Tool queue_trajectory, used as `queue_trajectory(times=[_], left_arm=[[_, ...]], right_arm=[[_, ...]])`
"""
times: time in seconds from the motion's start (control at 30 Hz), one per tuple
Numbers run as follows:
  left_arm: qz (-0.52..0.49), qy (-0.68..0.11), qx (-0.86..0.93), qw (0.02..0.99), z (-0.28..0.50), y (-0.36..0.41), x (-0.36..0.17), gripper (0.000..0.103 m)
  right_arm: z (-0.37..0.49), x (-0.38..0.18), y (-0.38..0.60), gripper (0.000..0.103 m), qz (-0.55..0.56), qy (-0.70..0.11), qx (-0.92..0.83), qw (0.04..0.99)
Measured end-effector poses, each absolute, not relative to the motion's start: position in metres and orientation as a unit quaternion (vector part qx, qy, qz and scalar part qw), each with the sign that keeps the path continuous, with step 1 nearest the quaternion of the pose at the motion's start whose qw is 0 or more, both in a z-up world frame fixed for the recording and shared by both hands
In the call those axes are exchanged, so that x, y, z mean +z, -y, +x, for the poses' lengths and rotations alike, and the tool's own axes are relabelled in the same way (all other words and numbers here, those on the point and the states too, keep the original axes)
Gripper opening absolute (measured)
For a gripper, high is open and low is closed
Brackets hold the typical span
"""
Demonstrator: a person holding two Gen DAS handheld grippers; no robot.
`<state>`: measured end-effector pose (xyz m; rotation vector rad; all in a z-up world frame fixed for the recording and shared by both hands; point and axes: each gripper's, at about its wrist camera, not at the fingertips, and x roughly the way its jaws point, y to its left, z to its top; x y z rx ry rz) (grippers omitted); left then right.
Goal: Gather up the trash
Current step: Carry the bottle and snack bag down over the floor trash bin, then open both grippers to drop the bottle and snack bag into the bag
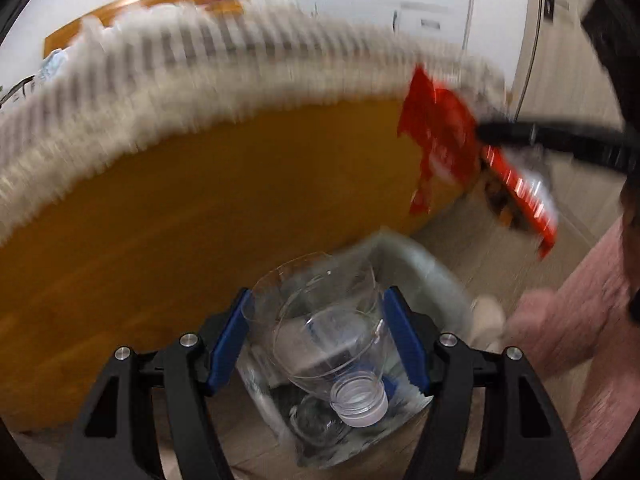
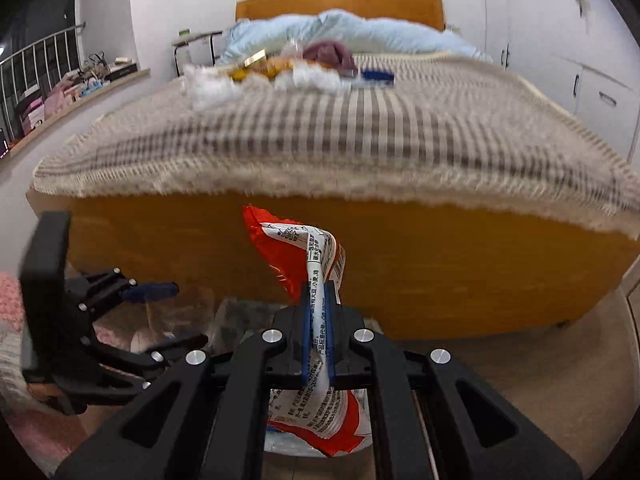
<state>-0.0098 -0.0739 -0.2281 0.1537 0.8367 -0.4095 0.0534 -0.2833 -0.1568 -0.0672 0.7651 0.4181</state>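
My left gripper is shut on a clear plastic bottle; its blue pads press both sides, and the capped neck points back at the camera. Below it stands a bin lined with a clear bag, beside the bed's wooden footboard. My right gripper is shut on a crumpled red and white snack wrapper, which hangs above and below the jaws. In the left wrist view that wrapper is held up at the right. The right wrist view shows the left gripper at lower left, over the bag.
A bed with a striped blanket and an orange wooden footboard fills the view ahead. White tissues, a yellow packet and a blue item lie on it. A pink sleeve is at the right.
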Motion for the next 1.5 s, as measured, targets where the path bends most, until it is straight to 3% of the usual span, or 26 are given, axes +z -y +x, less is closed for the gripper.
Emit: queue_trajectory(times=[0.33, 1.07, 1.17, 1.23, 1.5], left_arm=[[0.124, -0.463, -0.210, 0.852, -0.003, 0.087, -0.303, 0.065], [0.121, -0.524, -0.205, 0.818, -0.004, 0.081, -0.329, 0.067], [0.117, -0.535, -0.203, 0.812, -0.006, 0.079, -0.329, 0.072], [0.111, -0.536, -0.199, 0.813, -0.006, 0.076, -0.326, 0.073], [0.063, -0.540, -0.178, 0.820, -0.003, 0.059, -0.303, 0.079]], right_arm=[[0.071, -0.222, 0.260, 0.006, -0.064, -0.440, 0.212, 0.870], [0.089, -0.255, 0.255, 0.009, -0.111, -0.482, 0.179, 0.850], [0.094, -0.259, 0.259, 0.026, -0.104, -0.501, 0.174, 0.841], [0.093, -0.258, 0.261, 0.053, -0.108, -0.499, 0.165, 0.844], [0.095, -0.252, 0.276, 0.079, -0.088, -0.516, 0.136, 0.841]])
